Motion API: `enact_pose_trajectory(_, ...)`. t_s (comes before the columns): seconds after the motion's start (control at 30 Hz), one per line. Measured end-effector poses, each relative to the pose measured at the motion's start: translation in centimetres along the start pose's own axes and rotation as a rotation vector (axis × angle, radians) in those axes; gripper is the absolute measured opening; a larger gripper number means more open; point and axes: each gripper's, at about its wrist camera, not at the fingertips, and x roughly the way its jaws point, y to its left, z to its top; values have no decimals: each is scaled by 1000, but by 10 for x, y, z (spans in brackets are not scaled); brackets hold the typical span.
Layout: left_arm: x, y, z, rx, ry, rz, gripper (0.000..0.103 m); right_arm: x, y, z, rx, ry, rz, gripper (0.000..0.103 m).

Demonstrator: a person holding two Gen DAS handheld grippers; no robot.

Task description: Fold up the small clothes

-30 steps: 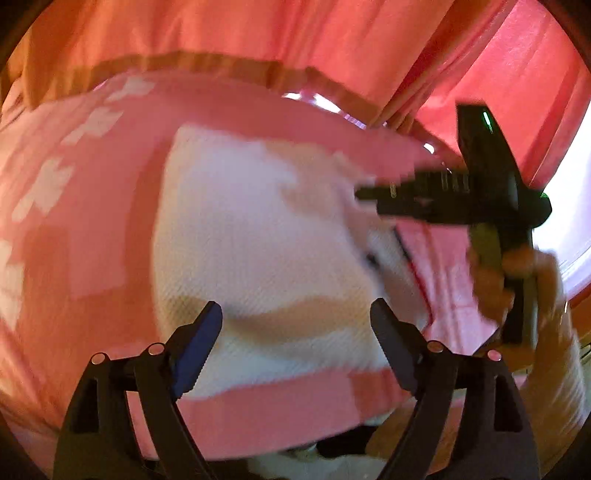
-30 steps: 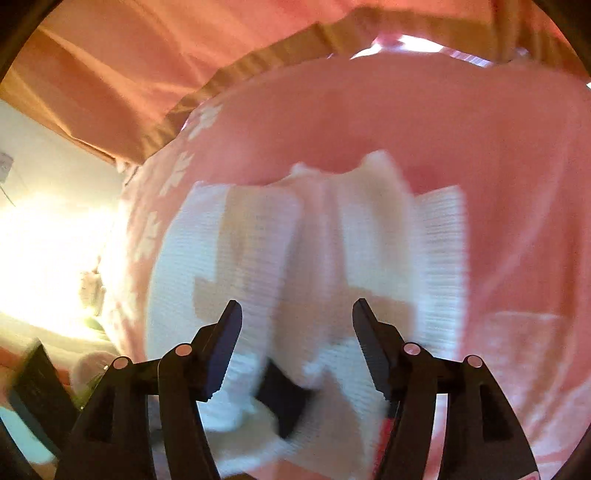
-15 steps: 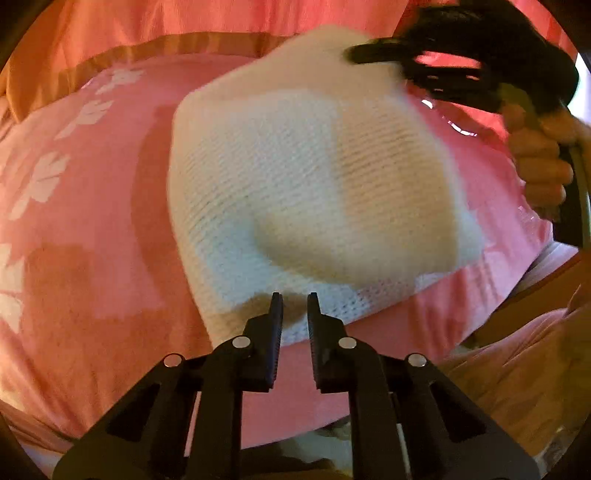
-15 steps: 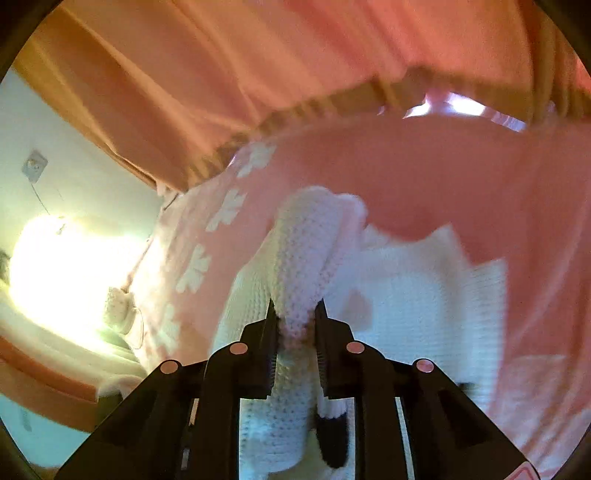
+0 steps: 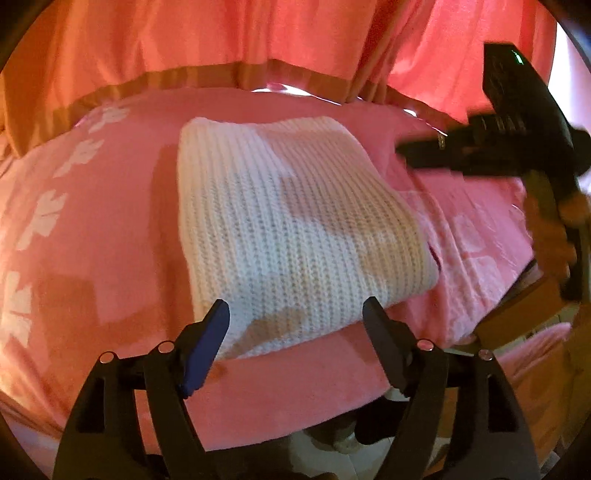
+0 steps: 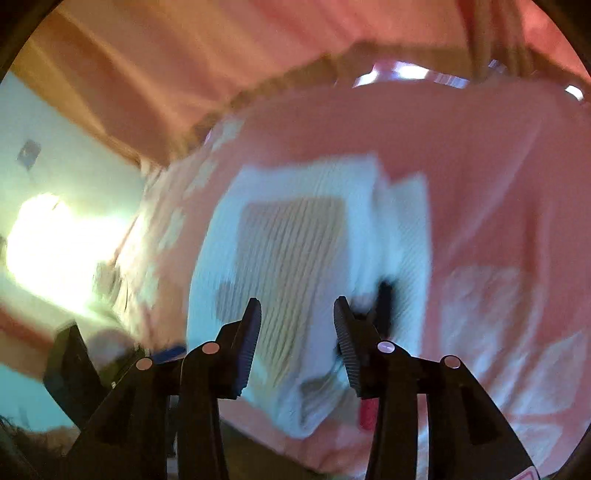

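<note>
A white knitted garment point(image 5: 291, 225) lies folded into a rough rectangle on the pink bedspread point(image 5: 92, 240). My left gripper point(image 5: 295, 328) is open and empty, just in front of the garment's near edge. The right gripper shows in the left wrist view point(image 5: 417, 153) as a dark blurred shape beyond the garment's right side. In the blurred right wrist view my right gripper point(image 6: 297, 328) is open and empty above the white garment point(image 6: 295, 258).
Pink curtains point(image 5: 258, 33) with a tan band hang behind the bed. White flower prints point(image 5: 44, 218) mark the bedspread at the left. The bed's front edge point(image 5: 295, 417) drops off close below my left gripper. A bright lamp glow point(image 6: 48, 243) fills the left of the right wrist view.
Both grippers were shut on the garment half a second ago and lifted it over. Now both are open, the garment lies folded flat, and the right gripper has pulled away to the right.
</note>
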Motion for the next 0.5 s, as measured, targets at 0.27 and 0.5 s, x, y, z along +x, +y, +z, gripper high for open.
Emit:
enact_pose_trajectory(0.27, 9, 13, 9, -89, 32, 26, 75, 9, 16, -10, -71, -19, -86, 7)
enact_pose_trajectory(0.5, 10, 12, 11, -60, 29, 65, 77, 13, -22, -13, -29, 69, -209, 18)
